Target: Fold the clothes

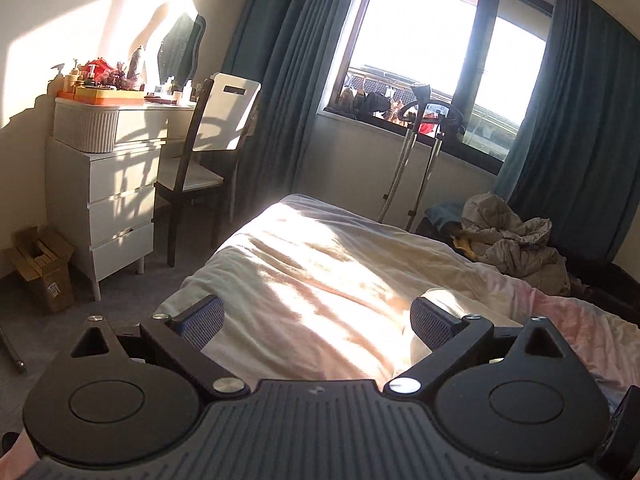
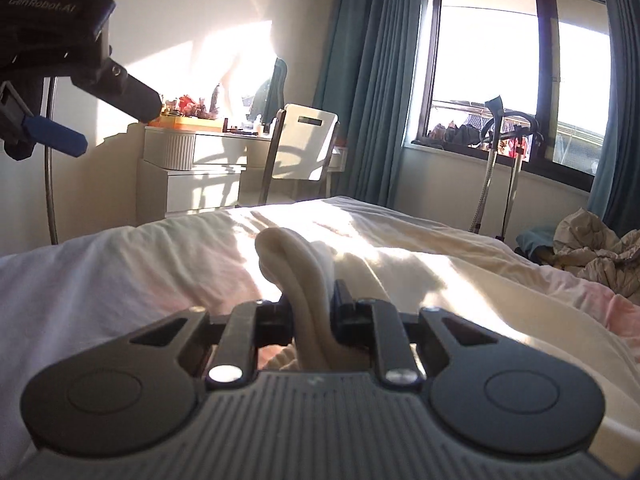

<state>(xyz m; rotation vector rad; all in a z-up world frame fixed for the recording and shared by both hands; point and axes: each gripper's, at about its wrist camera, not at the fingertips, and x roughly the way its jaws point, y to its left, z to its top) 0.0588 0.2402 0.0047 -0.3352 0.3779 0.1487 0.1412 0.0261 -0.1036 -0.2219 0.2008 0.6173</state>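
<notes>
A cream garment (image 1: 320, 280) lies spread over the bed in sunlight. My left gripper (image 1: 316, 316) is open and empty, held a little above the cloth. It also shows in the right wrist view (image 2: 100, 120), raised at the upper left. My right gripper (image 2: 312, 300) is shut on a bunched fold of the cream garment (image 2: 296, 264), which rises as a hump between the jaws, low over the bed. The rest of the garment (image 2: 400, 248) trails off to the right on the bed.
A pink sheet (image 1: 580, 320) covers the bed on the right. A crumpled pile of clothes (image 1: 516, 244) lies at the bed's far right. A white dresser (image 1: 108, 200), a chair (image 1: 212, 136), a garment steamer stand (image 1: 416, 148) and curtained window are behind.
</notes>
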